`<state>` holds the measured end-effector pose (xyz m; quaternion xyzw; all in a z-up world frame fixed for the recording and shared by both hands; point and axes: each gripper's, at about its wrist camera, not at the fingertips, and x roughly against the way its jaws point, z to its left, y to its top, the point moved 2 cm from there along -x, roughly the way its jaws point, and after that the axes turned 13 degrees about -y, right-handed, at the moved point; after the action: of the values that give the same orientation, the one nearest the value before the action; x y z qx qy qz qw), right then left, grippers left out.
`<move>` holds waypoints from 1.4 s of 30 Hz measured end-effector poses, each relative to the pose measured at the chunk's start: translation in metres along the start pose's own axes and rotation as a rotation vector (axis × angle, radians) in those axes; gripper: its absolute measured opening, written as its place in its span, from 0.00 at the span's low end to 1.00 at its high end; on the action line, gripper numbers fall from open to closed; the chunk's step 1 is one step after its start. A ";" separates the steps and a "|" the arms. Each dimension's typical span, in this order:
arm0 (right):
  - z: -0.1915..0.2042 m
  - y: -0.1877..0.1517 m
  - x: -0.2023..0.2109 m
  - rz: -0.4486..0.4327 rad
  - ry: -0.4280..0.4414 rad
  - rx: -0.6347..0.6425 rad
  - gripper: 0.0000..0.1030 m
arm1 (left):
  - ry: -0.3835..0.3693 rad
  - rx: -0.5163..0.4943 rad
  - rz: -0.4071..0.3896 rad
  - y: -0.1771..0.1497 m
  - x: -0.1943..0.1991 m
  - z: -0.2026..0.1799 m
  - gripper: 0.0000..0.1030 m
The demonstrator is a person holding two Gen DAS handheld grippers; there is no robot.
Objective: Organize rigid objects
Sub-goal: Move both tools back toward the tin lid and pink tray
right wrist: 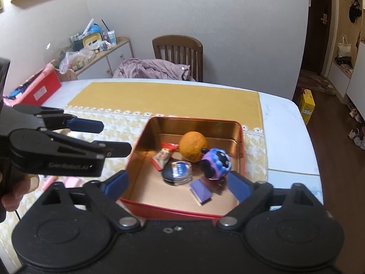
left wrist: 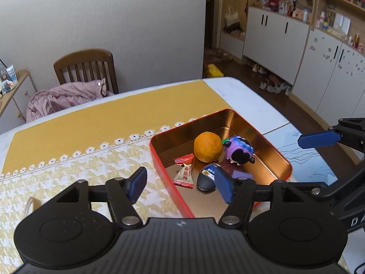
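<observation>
A red tin box (left wrist: 277, 153) (right wrist: 180, 211) with a copper inside sits on the table. In it lie an orange (left wrist: 208, 146) (right wrist: 193, 146), a purple toy figure (left wrist: 240, 150) (right wrist: 216, 163), a red-and-white candy packet (left wrist: 184, 174) (right wrist: 163, 155), a dark oval case (left wrist: 206, 178) (right wrist: 177, 173) and a small purple block (left wrist: 241, 174) (right wrist: 201, 191). My left gripper (left wrist: 181, 186) is open and empty, straddling the box's near left wall. My right gripper (right wrist: 180, 186) is open and empty above the box's near edge.
The table has a yellow runner (left wrist: 109, 116) and a white patterned cloth (left wrist: 68, 182). A wooden chair (right wrist: 178, 54) with a pink garment (right wrist: 152, 69) stands behind the table. A red box (right wrist: 43, 89) sits at the far left. Cabinets (left wrist: 319, 52) line the right wall.
</observation>
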<state>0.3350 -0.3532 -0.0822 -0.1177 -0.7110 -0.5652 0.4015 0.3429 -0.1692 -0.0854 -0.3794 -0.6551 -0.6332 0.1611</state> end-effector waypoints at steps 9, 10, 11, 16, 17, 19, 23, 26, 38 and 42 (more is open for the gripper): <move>0.042 -0.007 0.023 -0.025 0.022 -0.018 1.00 | -0.011 0.005 -0.044 -0.035 0.051 0.026 0.74; 0.048 -0.009 0.025 -0.027 0.025 -0.022 1.00 | -0.010 0.011 -0.045 -0.039 0.056 0.031 0.74; 0.054 -0.009 0.027 -0.030 0.029 -0.025 1.00 | -0.011 0.020 -0.047 -0.043 0.061 0.036 0.74; 0.090 -0.015 0.032 -0.040 0.030 -0.022 1.00 | 0.015 0.048 -0.080 -0.062 0.088 0.063 0.80; 0.098 -0.017 0.034 -0.041 0.032 -0.020 1.00 | 0.020 0.052 -0.086 -0.065 0.094 0.068 0.80; 0.112 -0.021 0.034 -0.040 0.038 -0.017 1.00 | 0.030 0.066 -0.091 -0.072 0.103 0.080 0.80; 0.140 -0.027 0.035 -0.035 0.036 -0.008 1.00 | 0.044 0.091 -0.109 -0.085 0.120 0.104 0.80; 0.157 -0.030 0.031 -0.024 0.034 -0.019 1.00 | 0.056 0.110 -0.118 -0.093 0.131 0.123 0.80; 0.216 -0.038 -0.002 0.031 -0.027 0.001 1.00 | 0.097 0.180 -0.128 -0.116 0.145 0.204 0.80; 0.230 -0.038 -0.018 0.053 -0.048 -0.007 0.98 | 0.094 0.203 -0.113 -0.123 0.136 0.228 0.80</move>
<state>0.2221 -0.1538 -0.1303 -0.1514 -0.7153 -0.5538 0.3986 0.2281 0.0987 -0.1118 -0.2935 -0.7281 -0.5887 0.1930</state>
